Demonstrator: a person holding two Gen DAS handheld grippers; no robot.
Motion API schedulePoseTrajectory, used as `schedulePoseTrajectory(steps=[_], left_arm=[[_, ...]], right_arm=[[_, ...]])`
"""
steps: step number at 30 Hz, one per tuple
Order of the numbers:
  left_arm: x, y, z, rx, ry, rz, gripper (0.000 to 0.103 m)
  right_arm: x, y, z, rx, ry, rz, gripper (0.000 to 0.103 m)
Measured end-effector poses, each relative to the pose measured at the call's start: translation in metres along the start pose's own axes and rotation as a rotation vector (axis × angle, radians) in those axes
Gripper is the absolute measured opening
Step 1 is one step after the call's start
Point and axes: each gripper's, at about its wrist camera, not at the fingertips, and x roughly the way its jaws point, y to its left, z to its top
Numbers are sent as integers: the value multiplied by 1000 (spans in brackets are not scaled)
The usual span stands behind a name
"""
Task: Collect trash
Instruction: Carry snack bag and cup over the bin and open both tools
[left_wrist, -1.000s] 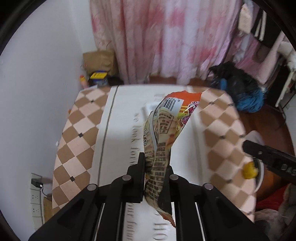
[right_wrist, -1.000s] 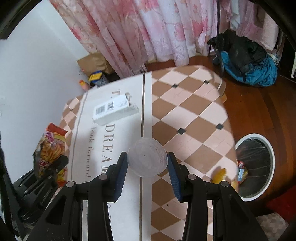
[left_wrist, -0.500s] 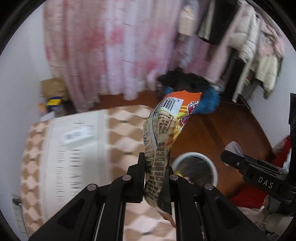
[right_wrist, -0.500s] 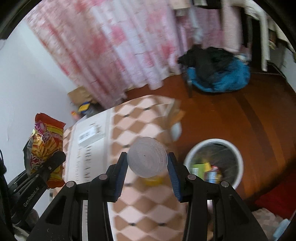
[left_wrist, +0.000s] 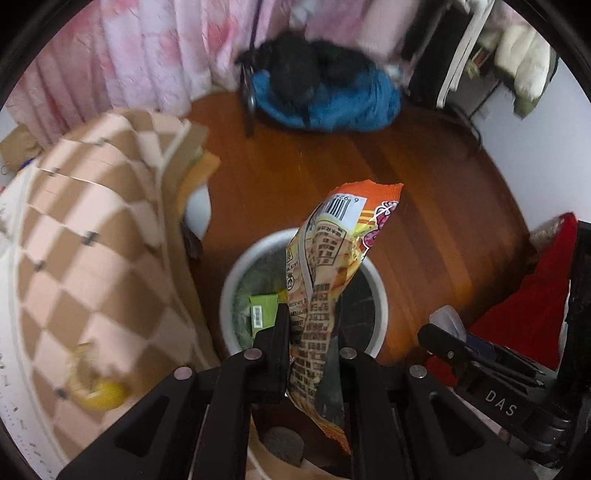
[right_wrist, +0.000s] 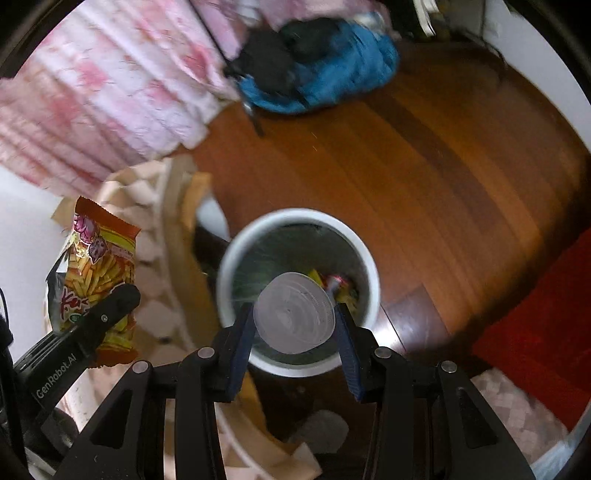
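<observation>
Above the bin (right_wrist: 297, 236), the right gripper (right_wrist: 294, 325) clamps a clear cup (right_wrist: 294, 312); the left gripper (left_wrist: 309, 334) pinches a snack bag (left_wrist: 325, 280). Left of the bin stands a checkered table (left_wrist: 92, 236).

floor (right_wrist: 436, 155): brown wood, beyond the fingers | curtain (right_wrist: 110, 92): pink floral, far upper left | blue-black bundle (left_wrist: 332, 96): on the floor, straight ahead, far | checkered cloth (left_wrist: 92, 236): left of the fingers, edge hanging down | red fabric (right_wrist: 535, 314): on the floor, right of the fingers | hanging clothes (left_wrist: 517, 55): far upper right
</observation>
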Motion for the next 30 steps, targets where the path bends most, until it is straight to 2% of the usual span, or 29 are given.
schedulePoseTrajectory(steps=[3, 11, 12, 14, 15, 16, 18, 20, 21, 24, 25, 26, 30], left_arm=[[28, -11, -1, 7, 64, -1, 9], [52, -11, -2, -3, 114, 4, 12], [54, -12, -1, -5, 116, 19, 15], [54, -12, -2, 0, 114, 38, 35], [52, -12, -2, -3, 107, 40, 56], [50, -11, -2, -7, 98, 39, 69], [46, -10, -1, -9, 83, 48, 72], [43, -10, -2, -5, 81, 58, 87], [40, -10, -2, 0, 77, 63, 100], [29, -11, -3, 12, 58, 67, 101], [26, -10, -4, 13, 53, 67, 101], [23, -10, -3, 14, 47, 73, 101], [5, -11, -4, 22, 14, 98, 101]], right_arm=[[27, -23, 2, 39, 36, 6, 45], [78, -53, 0, 101, 101, 47, 45], [82, -52, 1, 104, 106, 56, 45], [88, -51, 1, 112, 114, 72, 46], [90, -53, 2, 120, 116, 87, 46], [94, -54, 5, 127, 120, 95, 46], [94, -52, 6, 130, 121, 118, 54], [90, -48, 6, 113, 111, 117, 73], [88, -45, 7, 102, 108, 101, 76], [80, -40, 7, 80, 104, 46, 91], [75, -39, 6, 67, 99, 12, 99], [70, -37, 5, 55, 95, -21, 102], [51, -31, -1, 19, 87, -109, 102]])
